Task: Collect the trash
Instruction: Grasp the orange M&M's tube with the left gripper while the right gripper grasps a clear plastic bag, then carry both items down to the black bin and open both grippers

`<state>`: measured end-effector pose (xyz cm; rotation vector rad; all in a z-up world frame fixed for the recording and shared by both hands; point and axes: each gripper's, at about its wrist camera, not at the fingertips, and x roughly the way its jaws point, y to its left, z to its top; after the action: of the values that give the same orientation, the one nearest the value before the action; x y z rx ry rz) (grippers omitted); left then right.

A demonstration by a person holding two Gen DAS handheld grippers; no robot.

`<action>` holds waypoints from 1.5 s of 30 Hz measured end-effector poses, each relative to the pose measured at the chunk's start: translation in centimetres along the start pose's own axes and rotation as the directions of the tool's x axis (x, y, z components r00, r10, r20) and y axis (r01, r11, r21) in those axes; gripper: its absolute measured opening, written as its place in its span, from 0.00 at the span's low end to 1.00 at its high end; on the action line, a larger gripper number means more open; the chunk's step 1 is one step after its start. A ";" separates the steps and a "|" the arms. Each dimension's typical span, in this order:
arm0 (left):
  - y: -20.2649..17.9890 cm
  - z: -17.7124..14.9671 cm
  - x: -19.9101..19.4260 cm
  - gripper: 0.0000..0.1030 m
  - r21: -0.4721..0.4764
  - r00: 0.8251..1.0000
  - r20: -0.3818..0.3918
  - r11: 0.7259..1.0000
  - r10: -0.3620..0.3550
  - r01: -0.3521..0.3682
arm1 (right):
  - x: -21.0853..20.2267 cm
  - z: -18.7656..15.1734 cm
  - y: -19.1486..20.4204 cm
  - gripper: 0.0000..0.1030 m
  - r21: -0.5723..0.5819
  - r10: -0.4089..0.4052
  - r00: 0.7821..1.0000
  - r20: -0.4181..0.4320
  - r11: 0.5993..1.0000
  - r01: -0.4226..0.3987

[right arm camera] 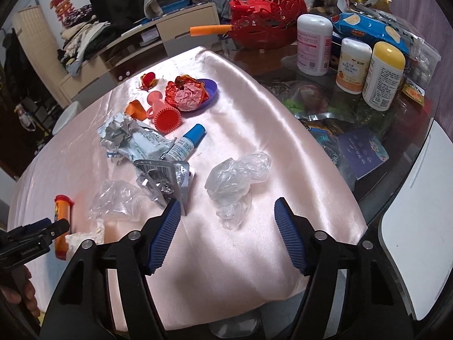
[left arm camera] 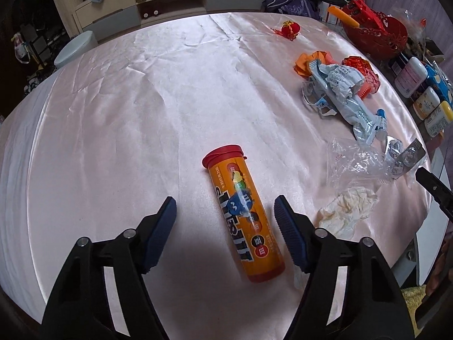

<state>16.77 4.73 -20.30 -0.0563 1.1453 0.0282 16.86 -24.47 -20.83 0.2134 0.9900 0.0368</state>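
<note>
An orange M&M's tube (left arm camera: 243, 215) with a red cap lies on the pink cloth. My left gripper (left arm camera: 225, 206) is open, its fingers either side of the tube's middle, just above it. The tube also shows in the right wrist view (right arm camera: 62, 226). My right gripper (right arm camera: 228, 208) is open and empty over a crumpled clear plastic bag (right arm camera: 236, 177). A white crumpled tissue (left arm camera: 346, 208), a clear zip bag (left arm camera: 354, 164), foil blister packs (right arm camera: 167, 174) and a crumpled pale-blue wrapper (left arm camera: 344, 93) lie on the cloth.
A purple dish (right arm camera: 211, 90) holds red crumpled foil (right arm camera: 185, 93). An orange-pink toy (right arm camera: 167, 117), a blue-capped tube (right arm camera: 187, 143) and a small red ornament (left arm camera: 288, 29) lie further back. Bottles (right arm camera: 314, 45), snack packs and a red basket (right arm camera: 266, 14) crowd the glass table at right.
</note>
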 end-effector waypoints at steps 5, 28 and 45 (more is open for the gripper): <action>-0.3 0.4 0.7 0.47 0.012 1.000 0.011 1.000 0.007 -0.007 | 1.8 0.6 -0.8 0.50 0.009 -0.015 1.000 -0.008 1.000 0.015; -1.3 -4.7 -10.2 0.25 0.058 0.987 0.143 0.996 -0.069 0.061 | -8.6 -3.3 0.2 0.23 -0.051 0.022 0.999 0.038 0.998 -0.020; -5.9 -14.2 -10.1 0.25 0.175 0.970 0.007 0.955 -0.243 0.239 | -10.8 -12.3 1.2 0.23 -0.098 0.045 0.996 -0.074 0.994 -0.052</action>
<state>0.00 -1.98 -16.80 -0.0407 1.1022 -0.2870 0.72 -22.66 -18.21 0.1451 1.0512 0.1387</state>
